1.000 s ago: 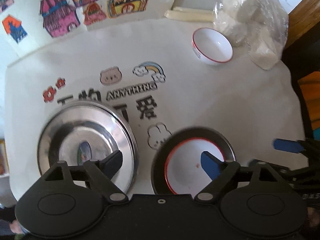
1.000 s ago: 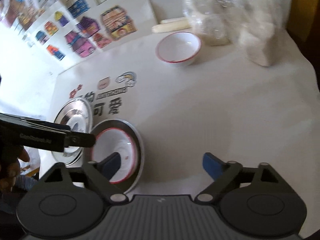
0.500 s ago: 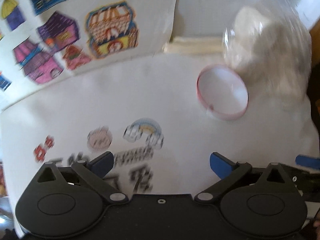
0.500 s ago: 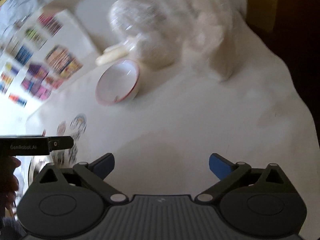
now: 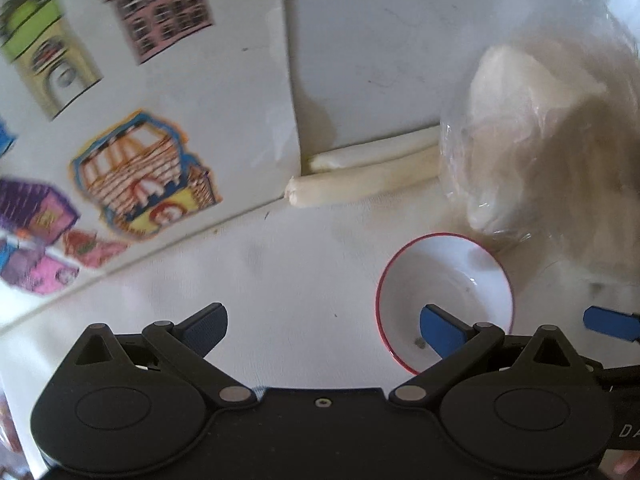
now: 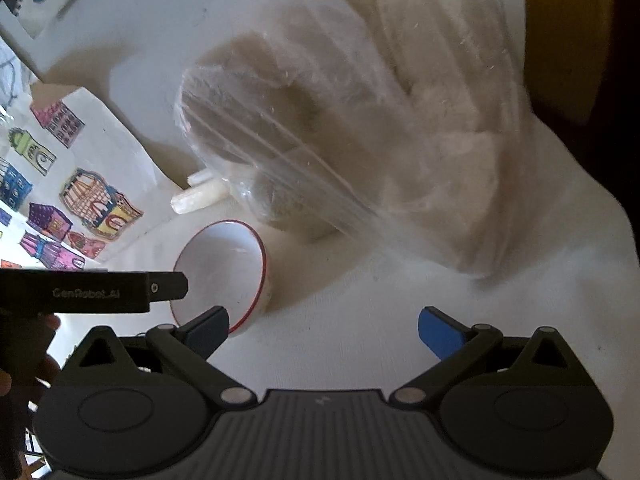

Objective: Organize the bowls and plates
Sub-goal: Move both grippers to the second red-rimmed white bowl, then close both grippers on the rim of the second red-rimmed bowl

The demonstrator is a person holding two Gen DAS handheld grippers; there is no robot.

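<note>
Sitting upright on the white tablecloth (image 5: 280, 272), the red-rimmed bowl (image 5: 444, 300) lies just beside a clear plastic bag (image 6: 360, 120) of pale lumps, possibly touching it. The left gripper (image 5: 323, 326) is spread wide, its right finger over the bowl's interior. The right gripper (image 6: 323, 326) is likewise released, empty, its left finger at the bowl's rim.

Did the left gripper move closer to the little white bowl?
Yes. The left gripper went forward toward the wall stickers; the bowl, once far off, now sits at its fingers.
</note>
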